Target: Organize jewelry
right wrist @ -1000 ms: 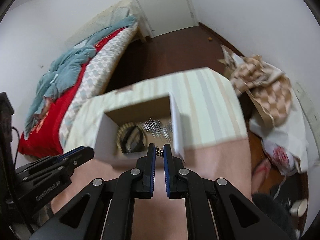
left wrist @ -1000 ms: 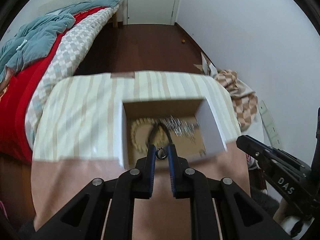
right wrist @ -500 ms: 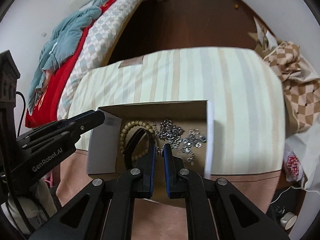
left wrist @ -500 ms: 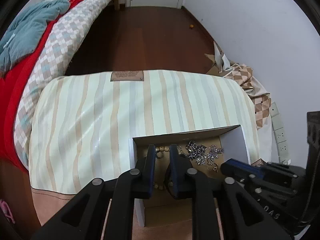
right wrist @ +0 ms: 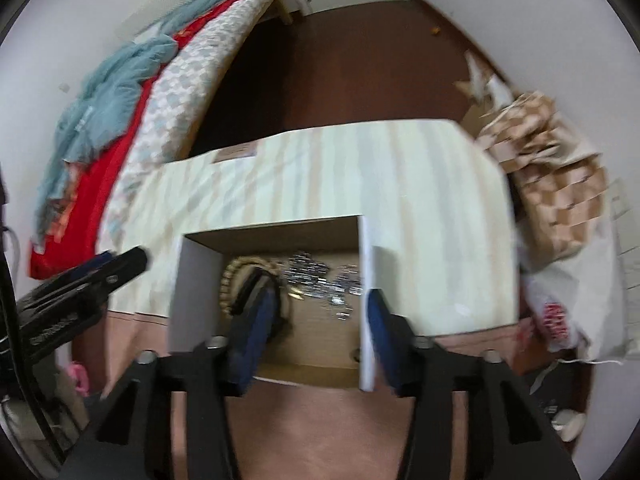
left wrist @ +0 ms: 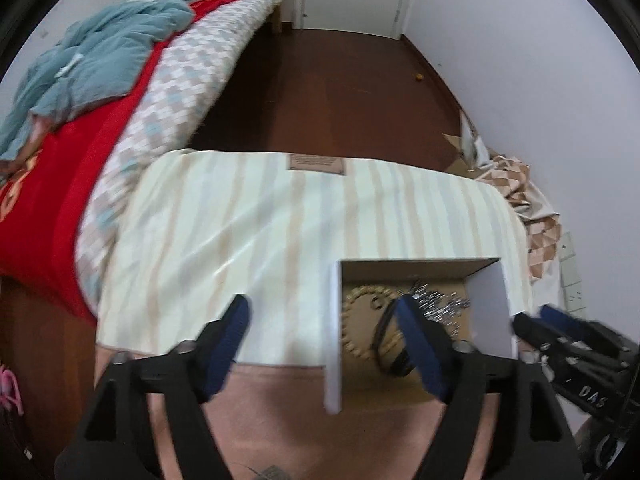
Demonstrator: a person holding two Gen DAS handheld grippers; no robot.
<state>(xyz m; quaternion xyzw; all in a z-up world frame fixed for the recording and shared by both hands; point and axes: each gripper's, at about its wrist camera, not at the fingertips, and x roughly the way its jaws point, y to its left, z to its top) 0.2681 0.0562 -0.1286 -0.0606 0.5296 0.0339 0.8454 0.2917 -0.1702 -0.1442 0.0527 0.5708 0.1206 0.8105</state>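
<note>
An open cardboard box [left wrist: 334, 332] with white walls stands on the striped cloth. Inside lie a beaded bracelet [left wrist: 354, 320], a black band [left wrist: 382, 336] and a silver chain [left wrist: 438, 306]. My left gripper [left wrist: 324, 316] hangs over the box's left wall, its jaws opening, the wall between them untouched. My right gripper [right wrist: 318, 312] hovers over the box [right wrist: 188, 280], jaws opening, one finger inside and the other just outside the right wall. No jewelry sits between its pads. The bracelet [right wrist: 230, 276], band [right wrist: 256, 280] and chain [right wrist: 320, 276] lie below it.
The striped cloth [left wrist: 248, 216] covers a low table with a pink front edge. A bed with a red cover [left wrist: 60, 168] and teal blanket [left wrist: 100, 52] runs along the left. A checked cloth pile [right wrist: 560, 168] sits at right, and dark floor [left wrist: 340, 92] lies beyond.
Both grippers were shut on small metal pieces; both now stand wide with nothing in them. The left gripper has shifted left, from over the box's middle to its left wall.
</note>
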